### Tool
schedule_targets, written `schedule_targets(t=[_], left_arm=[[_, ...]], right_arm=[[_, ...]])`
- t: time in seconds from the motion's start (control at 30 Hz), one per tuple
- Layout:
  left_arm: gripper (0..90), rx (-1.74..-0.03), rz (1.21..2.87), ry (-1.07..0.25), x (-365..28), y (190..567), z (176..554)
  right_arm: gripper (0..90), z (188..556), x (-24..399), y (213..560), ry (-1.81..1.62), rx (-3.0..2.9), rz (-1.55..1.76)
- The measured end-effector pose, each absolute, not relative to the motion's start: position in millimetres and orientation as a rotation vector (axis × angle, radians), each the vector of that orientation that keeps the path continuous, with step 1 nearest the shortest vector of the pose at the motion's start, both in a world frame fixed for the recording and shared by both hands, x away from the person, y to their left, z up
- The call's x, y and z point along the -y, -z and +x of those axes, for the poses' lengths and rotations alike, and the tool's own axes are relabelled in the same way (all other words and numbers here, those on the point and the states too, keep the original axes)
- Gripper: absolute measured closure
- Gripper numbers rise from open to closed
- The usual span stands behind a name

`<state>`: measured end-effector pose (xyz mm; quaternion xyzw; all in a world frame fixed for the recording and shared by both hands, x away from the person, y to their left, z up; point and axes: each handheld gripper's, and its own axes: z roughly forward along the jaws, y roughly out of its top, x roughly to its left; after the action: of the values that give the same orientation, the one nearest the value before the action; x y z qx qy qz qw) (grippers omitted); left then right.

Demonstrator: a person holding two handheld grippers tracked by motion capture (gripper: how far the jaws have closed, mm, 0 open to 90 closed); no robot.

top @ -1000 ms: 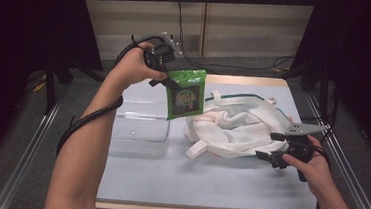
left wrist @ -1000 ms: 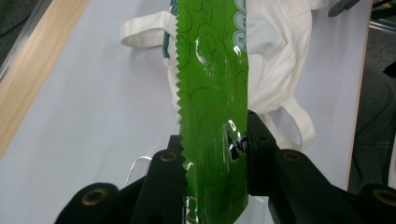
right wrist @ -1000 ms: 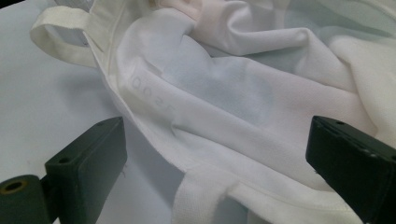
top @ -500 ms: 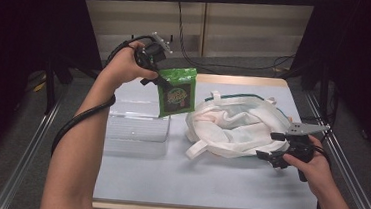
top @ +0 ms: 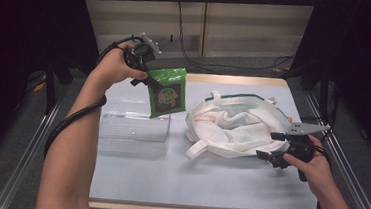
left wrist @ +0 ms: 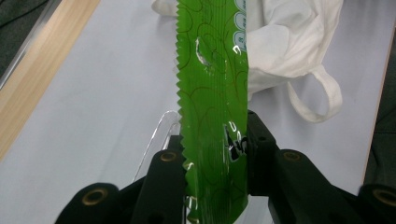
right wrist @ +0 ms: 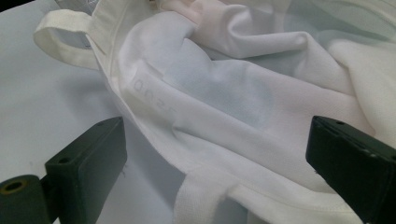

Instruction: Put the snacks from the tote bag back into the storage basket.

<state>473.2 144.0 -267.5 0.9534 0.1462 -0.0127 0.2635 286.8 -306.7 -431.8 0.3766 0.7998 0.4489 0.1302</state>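
Above the tabletop (top: 202,186), the left gripper (top: 150,79) clamps a green snack packet (top: 168,92) by its top edge, hanging over a clear plastic container (top: 134,130), beside a white cloth bag (top: 237,123). Judging by this, the packet is lifted but not yet placed. The left arm is raised; the right gripper (top: 276,148) rests open at the bag's edge.
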Motion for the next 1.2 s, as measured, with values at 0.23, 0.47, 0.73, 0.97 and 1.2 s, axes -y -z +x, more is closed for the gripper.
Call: schedule_targets(t=[0.23,0.47,0.73,0.97,1.2], left_arm=[[73.7,-0.392,2.591,0.030,-152,270,474],[73.7,-0.401,2.601,0.043,-159,273,476],[73.6,-0.401,2.608,0.039,-167,276,476],[73.6,-0.418,2.608,0.037,-173,278,476],[73.5,-0.431,2.593,0.046,-181,281,476]], right_arm=[[5.2,287,306,432,-1.306,-2.323,1.095],[5.2,288,305,433,-1.305,-2.329,1.089],[5.2,288,303,433,-1.304,-2.332,1.093],[5.2,288,303,433,-1.304,-2.331,1.100],[5.1,288,303,433,-1.301,-2.329,1.099]])
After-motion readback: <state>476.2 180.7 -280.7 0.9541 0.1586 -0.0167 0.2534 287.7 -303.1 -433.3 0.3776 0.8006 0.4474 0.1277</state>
